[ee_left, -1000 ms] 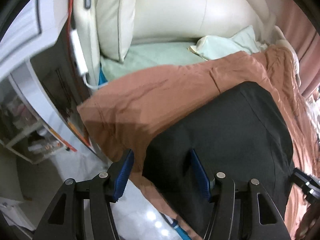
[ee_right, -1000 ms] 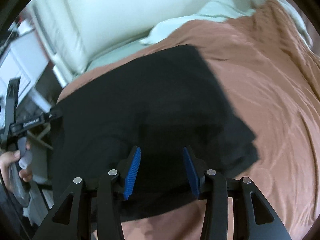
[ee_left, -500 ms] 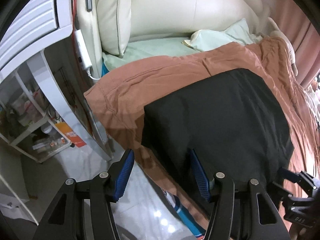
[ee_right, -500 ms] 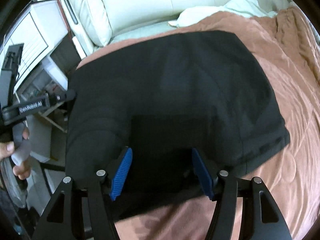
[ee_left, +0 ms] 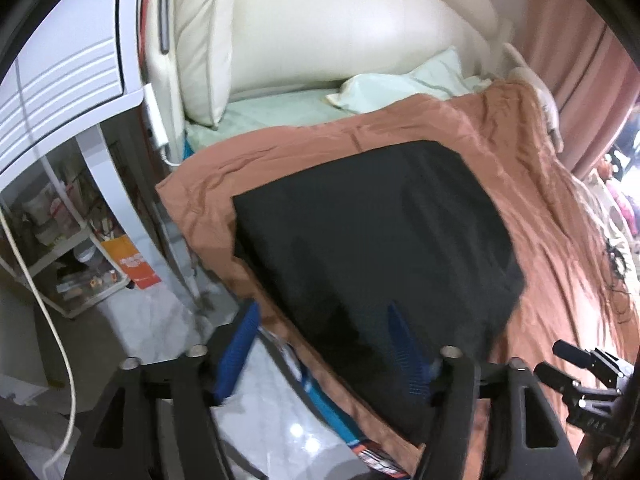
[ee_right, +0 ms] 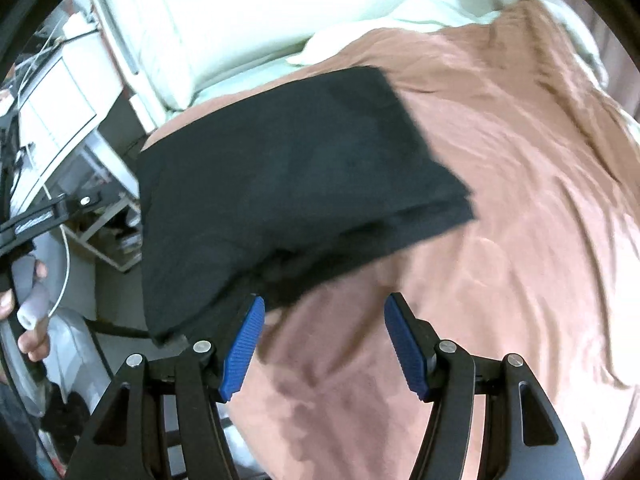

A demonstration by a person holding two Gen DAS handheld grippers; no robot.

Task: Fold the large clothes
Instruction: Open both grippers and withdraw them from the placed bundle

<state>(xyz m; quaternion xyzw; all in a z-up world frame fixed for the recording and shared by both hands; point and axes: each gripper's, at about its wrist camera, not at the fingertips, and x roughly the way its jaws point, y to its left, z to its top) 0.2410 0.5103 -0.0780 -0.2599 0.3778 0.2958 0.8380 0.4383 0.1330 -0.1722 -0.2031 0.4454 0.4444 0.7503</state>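
Both grippers angle steeply downward. The left gripper (ee_left: 320, 352) has its blue-padded jaws opening, the pads pressing on nothing; one pad hangs past the bed's near-left edge over the floor, the other above the bed. A bare hand (ee_right: 28, 308) curls around the grey handle of that same tool, seen at the left of the right wrist view. The right gripper (ee_right: 324, 348) stands with its jaws apart, nothing pinched between them, poised above the bed's near edge.
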